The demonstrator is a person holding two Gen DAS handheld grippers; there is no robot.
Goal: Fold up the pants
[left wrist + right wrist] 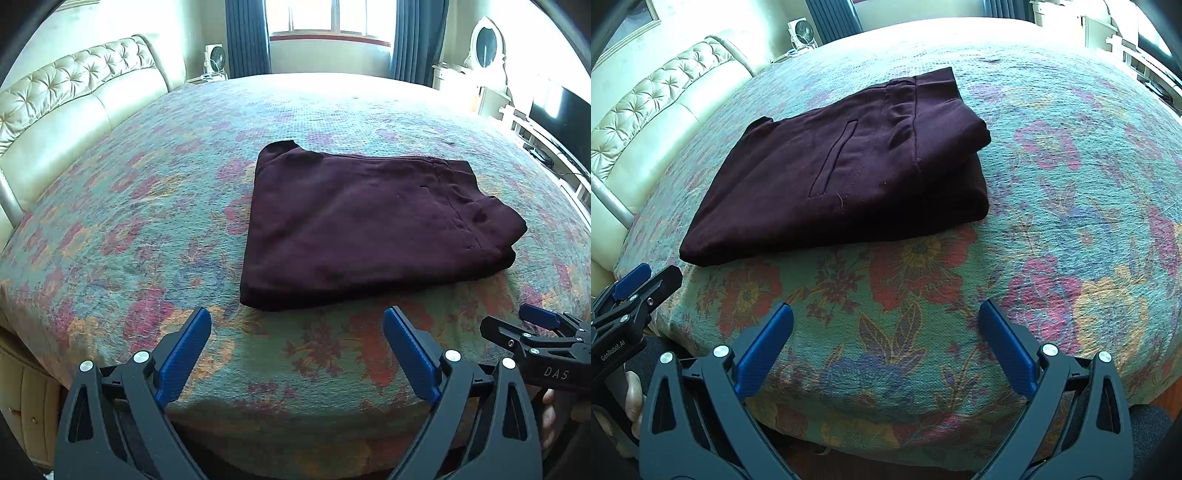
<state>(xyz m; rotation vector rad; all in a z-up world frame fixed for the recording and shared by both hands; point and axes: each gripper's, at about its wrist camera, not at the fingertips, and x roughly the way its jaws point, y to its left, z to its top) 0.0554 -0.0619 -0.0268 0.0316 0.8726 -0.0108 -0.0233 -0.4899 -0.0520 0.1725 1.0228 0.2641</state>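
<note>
Bed [147, 229]: one folded pants [369, 221], two spread grippers [297, 325]

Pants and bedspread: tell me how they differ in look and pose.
Colour: the pants are one plain dark maroon; the bedspread is teal with red, pink and orange flowers.
Pose: the pants are folded into a compact stack of layers; the bedspread lies spread flat over the whole bed.
Detail: the pants show seams and a slit pocket; the bedspread shows a nubbly woven texture.
Shared: both are fabric, and neither open gripper touches them.
</note>
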